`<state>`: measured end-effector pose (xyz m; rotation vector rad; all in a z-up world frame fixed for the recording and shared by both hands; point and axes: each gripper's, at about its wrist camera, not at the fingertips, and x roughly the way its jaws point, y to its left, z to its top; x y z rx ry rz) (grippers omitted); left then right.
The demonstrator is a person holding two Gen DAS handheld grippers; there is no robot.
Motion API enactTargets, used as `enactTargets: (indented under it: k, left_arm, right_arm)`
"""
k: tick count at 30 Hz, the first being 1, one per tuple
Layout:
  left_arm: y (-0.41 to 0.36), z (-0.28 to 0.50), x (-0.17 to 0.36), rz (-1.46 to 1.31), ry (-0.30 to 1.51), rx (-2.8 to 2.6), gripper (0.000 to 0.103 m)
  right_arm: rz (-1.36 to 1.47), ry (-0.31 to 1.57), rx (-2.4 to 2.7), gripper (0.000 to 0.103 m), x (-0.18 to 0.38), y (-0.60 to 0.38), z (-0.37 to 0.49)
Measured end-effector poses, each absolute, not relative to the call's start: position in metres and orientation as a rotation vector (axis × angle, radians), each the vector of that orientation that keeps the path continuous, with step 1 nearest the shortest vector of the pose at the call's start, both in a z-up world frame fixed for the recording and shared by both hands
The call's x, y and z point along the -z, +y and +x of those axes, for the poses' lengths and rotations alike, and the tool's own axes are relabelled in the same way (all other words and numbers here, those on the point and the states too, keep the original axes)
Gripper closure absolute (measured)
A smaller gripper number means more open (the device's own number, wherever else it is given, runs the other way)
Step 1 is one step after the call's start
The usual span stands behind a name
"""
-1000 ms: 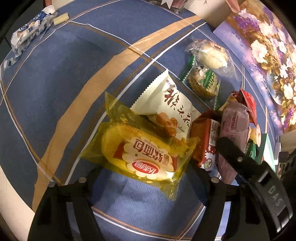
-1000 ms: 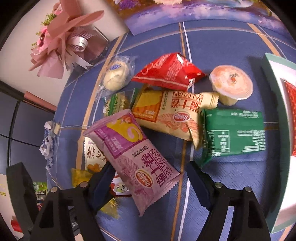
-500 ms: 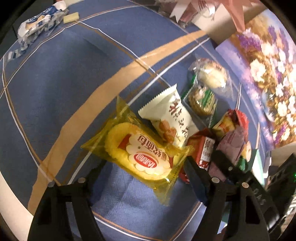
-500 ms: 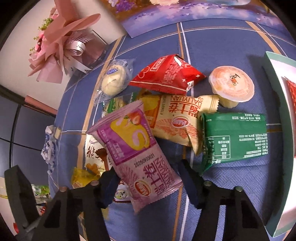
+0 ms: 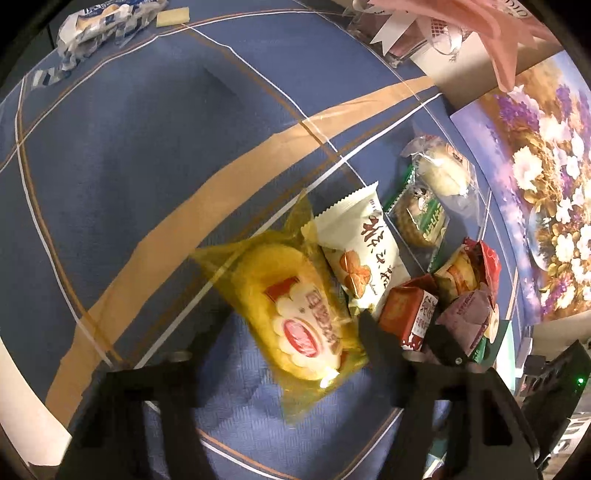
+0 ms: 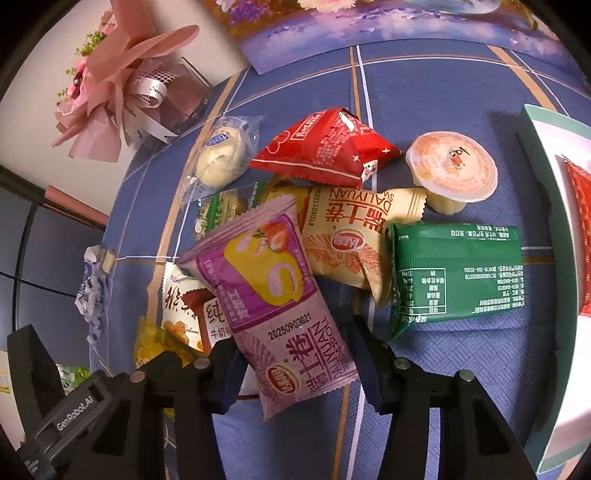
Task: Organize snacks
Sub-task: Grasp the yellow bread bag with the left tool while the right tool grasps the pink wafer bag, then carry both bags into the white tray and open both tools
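Observation:
My left gripper (image 5: 288, 339) is shut on a yellow bread packet (image 5: 295, 314) and holds it tilted above the blue cloth. My right gripper (image 6: 295, 354) is shut on a purple swiss-roll packet (image 6: 273, 295), lifted over the snack pile. Under it lie a cream-orange packet (image 6: 347, 236), a green packet (image 6: 458, 273), a red packet (image 6: 325, 147), a jelly cup (image 6: 452, 170) and a clear-wrapped pastry (image 6: 221, 158). In the left wrist view a white nut packet (image 5: 362, 251) and a red-brown packet (image 5: 406, 310) lie beside the yellow one.
A teal-rimmed white tray (image 6: 535, 155) stands at the right edge. A pink bouquet in a clear box (image 6: 140, 92) and a flower picture (image 5: 535, 184) sit at the back. A crumpled blue-white wrapper (image 5: 103, 26) lies far left.
Both grippers have closed on their packets and raised them. The yellow packet has tilted and the purple packet has swung more upright over the pile.

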<state>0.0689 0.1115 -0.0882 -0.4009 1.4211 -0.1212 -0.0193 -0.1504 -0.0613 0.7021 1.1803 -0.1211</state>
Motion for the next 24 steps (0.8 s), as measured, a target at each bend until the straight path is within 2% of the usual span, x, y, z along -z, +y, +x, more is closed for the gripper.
enactTargets:
  k: [2, 5, 15, 16, 24]
  left_arm:
    - [0.107, 0.067, 0.088, -0.394, 1.416, 0.120, 0.054]
    - [0.106, 0.066, 0.088, -0.412, 1.413, 0.124, 0.057]
    - [0.102, 0.053, 0.076, -0.376, 1.396, 0.128, 0.059]
    - [0.101, 0.052, 0.074, -0.373, 1.390, 0.132, 0.059]
    - [0.083, 0.035, 0.051, -0.325, 1.344, 0.181, 0.059]
  right_arm:
    - [0.698, 1.183, 0.124, 0.048, 0.061, -0.149, -0.019]
    - [0.683, 1.188, 0.127, 0.050, 0.060, -0.148, -0.019]
    - [0.626, 1.194, 0.144, 0.058, 0.048, -0.147, -0.030]
    - [0.628, 1.191, 0.143, 0.062, 0.046, -0.147, -0.031]
    - [0.626, 1.148, 0.164, 0.062, 0.021, -0.156, -0.057]
